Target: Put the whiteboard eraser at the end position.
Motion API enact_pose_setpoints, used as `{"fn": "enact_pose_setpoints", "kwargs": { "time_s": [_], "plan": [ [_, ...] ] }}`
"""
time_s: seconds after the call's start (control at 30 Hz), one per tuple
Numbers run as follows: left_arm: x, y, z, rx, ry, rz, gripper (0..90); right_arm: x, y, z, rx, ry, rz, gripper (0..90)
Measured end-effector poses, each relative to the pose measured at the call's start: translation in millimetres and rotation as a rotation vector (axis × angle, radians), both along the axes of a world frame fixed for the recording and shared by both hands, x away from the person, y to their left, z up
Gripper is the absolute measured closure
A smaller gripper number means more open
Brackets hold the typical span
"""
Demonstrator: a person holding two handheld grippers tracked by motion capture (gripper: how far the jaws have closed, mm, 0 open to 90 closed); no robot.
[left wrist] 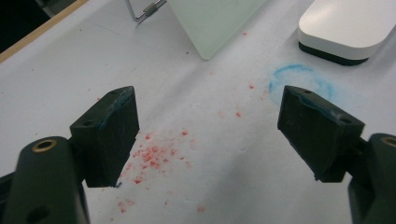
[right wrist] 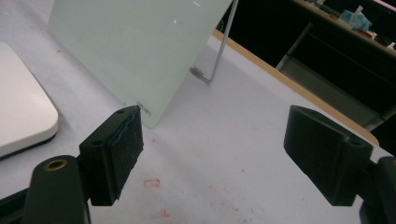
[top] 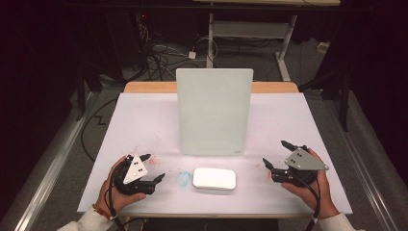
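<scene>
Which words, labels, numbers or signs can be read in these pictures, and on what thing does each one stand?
None can be read.
The upright glass board has a small mark at its lower right corner, too small to read.
The white eraser shows no text.

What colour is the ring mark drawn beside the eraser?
Light blue; the ring mark shows best in the left gripper view.

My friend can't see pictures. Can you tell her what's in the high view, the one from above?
Two hands hold open black grippers, the left gripper and the right gripper, on either side of a white eraser on a white table. Behind it a pale glass board stands upright. Red specks and a blue ring mark the table.
</scene>
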State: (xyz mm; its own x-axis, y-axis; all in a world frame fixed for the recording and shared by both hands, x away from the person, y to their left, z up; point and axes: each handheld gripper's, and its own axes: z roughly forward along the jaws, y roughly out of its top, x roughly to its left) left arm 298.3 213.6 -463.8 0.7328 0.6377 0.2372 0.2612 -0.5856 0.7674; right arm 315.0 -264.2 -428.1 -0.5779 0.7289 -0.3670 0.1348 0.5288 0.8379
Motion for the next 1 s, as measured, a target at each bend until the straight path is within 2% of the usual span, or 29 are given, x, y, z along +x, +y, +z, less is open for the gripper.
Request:
{"fn": "enact_pose_setpoints", "kwargs": {
  "time_s": [0.3,0.4,0.43,0.5,0.73,0.93,1.0],
  "plan": [
    [1.8,0.9,0.0,-0.004,-0.001,0.016,19.8,-8.0,-22.2,-22.2,0.037,0.029,-0.039,20.0],
    [1.5,1.4,0.2,-0.002,-0.002,0.022,19.8,-10.3,-28.2,-31.5,0.095,0.075,-0.050,19.7],
    [1.5,1.8,0.3,-0.005,-0.003,0.026,19.8,-11.8,-28.9,-33.0,0.089,0.068,-0.062,19.5],
    [1.4,1.7,0.3,-0.006,-0.005,0.034,19.6,-13.3,-31.0,-32.3,0.110,0.063,-0.055,18.6],
    [0.2,1.6,0.4,0.006,-0.007,0.030,19.1,-14.4,-30.3,-29.4,0.093,0.043,-0.063,18.0],
    [-2.5,2.3,0.5,0.002,-0.013,0.029,19.0,-18.0,-27.2,-26.0,0.055,0.013,-0.066,18.0],
    [-2.4,2.6,1.1,0.001,-0.016,0.029,19.0,-18.4,-26.7,-25.3,0.058,0.012,-0.064,18.1]
  ]
}}
